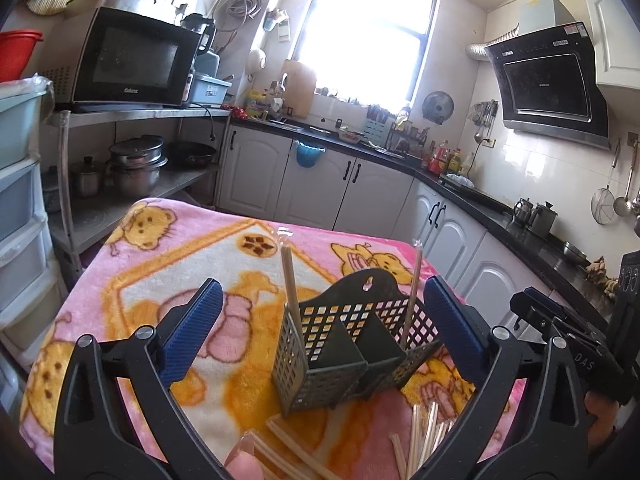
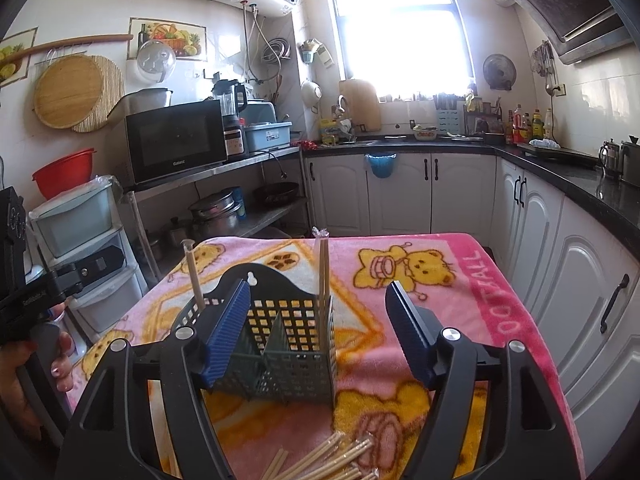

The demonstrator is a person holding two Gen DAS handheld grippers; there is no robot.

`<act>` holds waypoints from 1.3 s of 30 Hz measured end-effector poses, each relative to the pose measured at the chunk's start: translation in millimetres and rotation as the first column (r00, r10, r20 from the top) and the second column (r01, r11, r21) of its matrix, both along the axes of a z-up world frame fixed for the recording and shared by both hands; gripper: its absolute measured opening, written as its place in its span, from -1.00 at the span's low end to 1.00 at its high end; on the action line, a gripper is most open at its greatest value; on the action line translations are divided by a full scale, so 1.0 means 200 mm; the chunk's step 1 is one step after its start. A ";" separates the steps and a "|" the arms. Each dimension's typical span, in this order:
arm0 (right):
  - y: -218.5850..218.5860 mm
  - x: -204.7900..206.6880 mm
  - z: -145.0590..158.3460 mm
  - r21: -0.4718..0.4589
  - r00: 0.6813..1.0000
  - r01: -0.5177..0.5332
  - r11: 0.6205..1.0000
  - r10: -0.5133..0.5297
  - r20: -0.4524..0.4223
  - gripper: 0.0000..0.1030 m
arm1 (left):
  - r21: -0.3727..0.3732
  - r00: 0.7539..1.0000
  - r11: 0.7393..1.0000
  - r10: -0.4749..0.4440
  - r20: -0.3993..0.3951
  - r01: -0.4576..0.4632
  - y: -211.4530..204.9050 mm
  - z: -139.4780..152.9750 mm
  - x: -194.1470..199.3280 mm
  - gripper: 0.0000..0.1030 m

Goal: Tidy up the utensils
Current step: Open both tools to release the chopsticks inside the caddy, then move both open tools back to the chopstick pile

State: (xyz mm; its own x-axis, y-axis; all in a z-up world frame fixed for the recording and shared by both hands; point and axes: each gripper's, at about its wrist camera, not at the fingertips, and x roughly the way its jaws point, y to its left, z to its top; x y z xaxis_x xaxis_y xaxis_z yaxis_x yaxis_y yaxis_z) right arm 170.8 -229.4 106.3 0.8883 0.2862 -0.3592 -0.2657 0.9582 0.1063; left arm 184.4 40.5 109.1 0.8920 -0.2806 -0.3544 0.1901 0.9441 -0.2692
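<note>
A dark perforated utensil basket (image 1: 352, 344) is seen at the lower centre of both views, standing on the blanket-covered bench (image 1: 168, 264), with wrapped chopstick pairs (image 1: 289, 280) upright in its outer compartments. Loose chopsticks (image 2: 320, 460) are scattered on the blanket at the bottom of the frames. Both the left gripper (image 1: 320, 332) and the right gripper (image 2: 320, 332) are held released, nothing grasped.

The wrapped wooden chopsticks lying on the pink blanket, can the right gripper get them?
Probably yes: the wrapped wooden chopsticks lie loose just below the right gripper, whose jaws stand open, with nothing covering them.
</note>
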 end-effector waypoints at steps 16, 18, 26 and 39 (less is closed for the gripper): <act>0.01 -0.10 -0.09 -0.029 0.998 -0.018 0.999 0.016 -0.053 0.32 | 0.010 0.998 1.000 0.007 -0.056 -0.006 0.02 -0.11 -0.09 0.80; 0.01 -0.11 -0.10 -0.030 0.998 -0.022 0.999 0.020 -0.059 0.32 | 0.013 0.998 1.000 0.008 -0.064 -0.007 0.02 -0.13 -0.10 0.80; 0.01 -0.15 -0.15 -0.034 0.996 -0.033 0.999 0.030 -0.090 0.32 | 0.008 0.992 1.000 0.017 -0.127 -0.017 0.06 -0.23 -0.12 0.80; -0.03 -0.18 -0.25 -0.030 0.989 -0.019 0.999 0.014 -0.146 0.32 | 0.039 0.969 0.999 0.029 -0.244 -0.020 0.11 -0.45 -0.13 0.78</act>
